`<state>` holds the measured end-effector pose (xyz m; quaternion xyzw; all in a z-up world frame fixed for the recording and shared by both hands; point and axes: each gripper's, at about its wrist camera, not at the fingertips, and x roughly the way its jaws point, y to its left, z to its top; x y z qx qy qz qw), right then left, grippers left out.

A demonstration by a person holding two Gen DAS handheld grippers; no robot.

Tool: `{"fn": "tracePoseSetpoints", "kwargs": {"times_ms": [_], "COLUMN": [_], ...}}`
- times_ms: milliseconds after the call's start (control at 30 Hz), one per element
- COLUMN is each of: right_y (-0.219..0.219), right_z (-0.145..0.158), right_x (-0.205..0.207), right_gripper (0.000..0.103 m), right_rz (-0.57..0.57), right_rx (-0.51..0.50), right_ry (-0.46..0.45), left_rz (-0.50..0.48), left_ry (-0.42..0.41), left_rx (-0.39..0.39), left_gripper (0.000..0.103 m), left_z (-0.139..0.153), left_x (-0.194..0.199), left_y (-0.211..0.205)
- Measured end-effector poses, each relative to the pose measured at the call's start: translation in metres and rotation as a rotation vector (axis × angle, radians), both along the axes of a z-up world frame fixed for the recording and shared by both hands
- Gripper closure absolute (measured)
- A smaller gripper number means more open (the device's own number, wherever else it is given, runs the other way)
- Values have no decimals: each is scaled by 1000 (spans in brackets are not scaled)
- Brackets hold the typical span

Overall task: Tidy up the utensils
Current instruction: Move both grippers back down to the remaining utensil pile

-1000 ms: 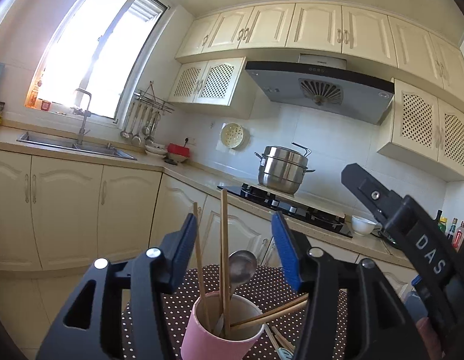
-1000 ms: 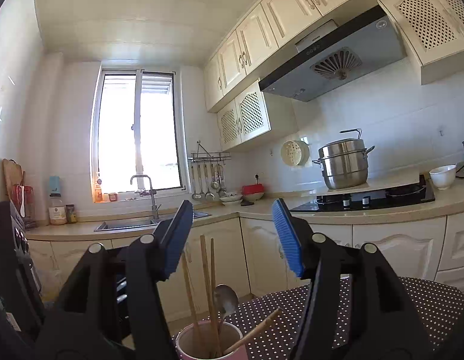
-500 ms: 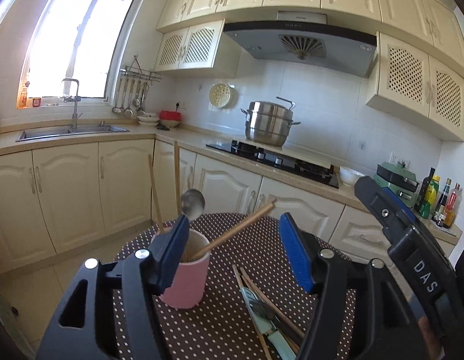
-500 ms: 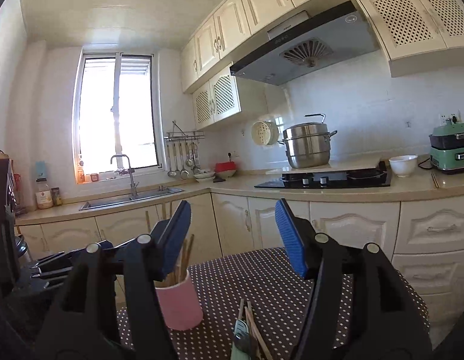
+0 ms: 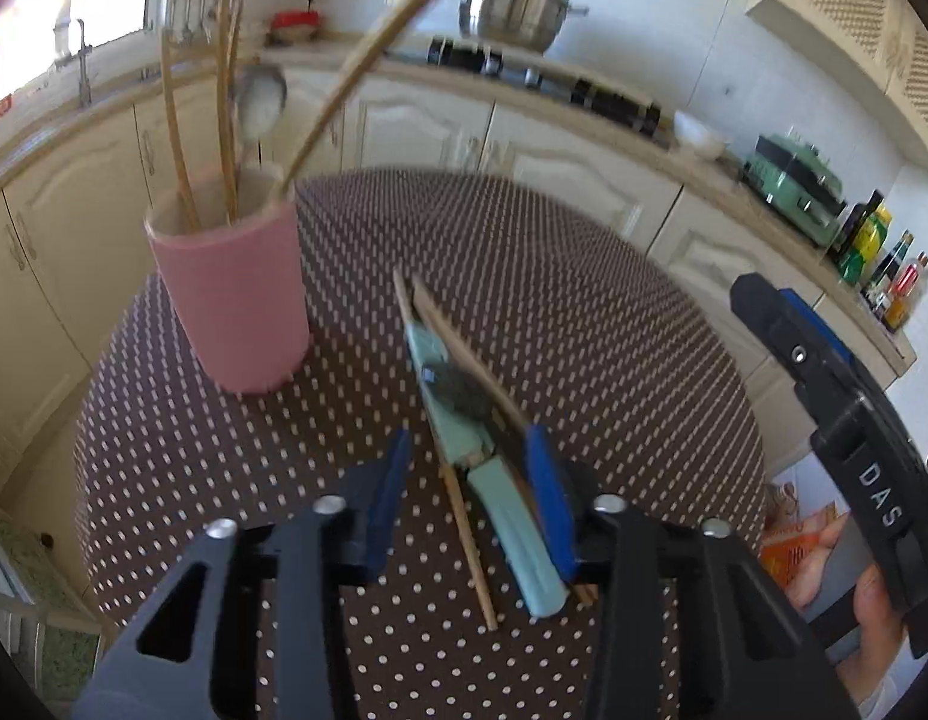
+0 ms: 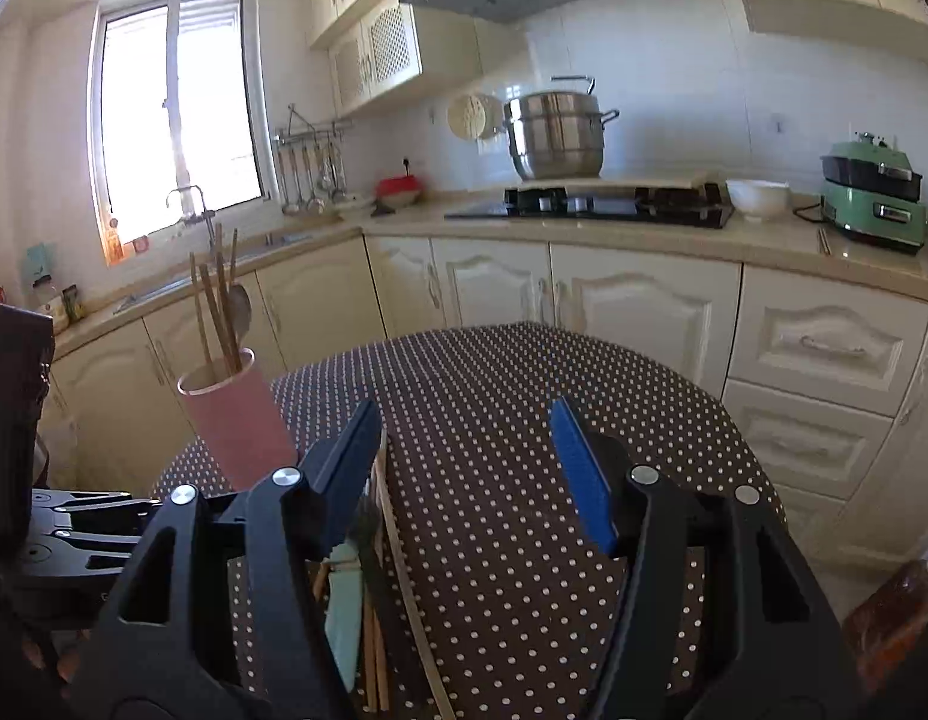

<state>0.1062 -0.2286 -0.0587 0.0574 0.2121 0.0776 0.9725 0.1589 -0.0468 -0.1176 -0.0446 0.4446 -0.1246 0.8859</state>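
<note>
As the left tool [image 5: 464,483], jaws just narrowing but still apart, straddles the mint-handled fork [image 5: 499,516], centre it before clamping.

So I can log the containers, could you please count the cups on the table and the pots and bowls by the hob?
Pink cup: 1
Steel pot: 1
White bowl: 1
Total: 3

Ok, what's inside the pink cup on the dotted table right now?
The pink cup holds several wooden chopsticks and one metal spoon, bowl end up, all leaning above the rim. Their lower ends and anything at the bottom are hidden by the cup's wall.
</note>
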Motion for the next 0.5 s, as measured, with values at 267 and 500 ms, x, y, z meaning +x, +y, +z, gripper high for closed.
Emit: {"fn": "tracePoseSetpoints", "kwargs": {"times_ms": [267, 500], "right_y": [1, 3], "right_z": [-37, -56], "right_x": [22, 38], "right_gripper": [44, 44], "right_rz": [66, 121], "right_rx": [-22, -43], "right_ry": [192, 297], "left_rz": [-20, -29], "left_ry": [151, 161], "left_rx": [67, 100], "left_gripper": [86, 86], "left_z": [-49, -65], "left_x": [14, 28], "left_y": [-5, -17]}}
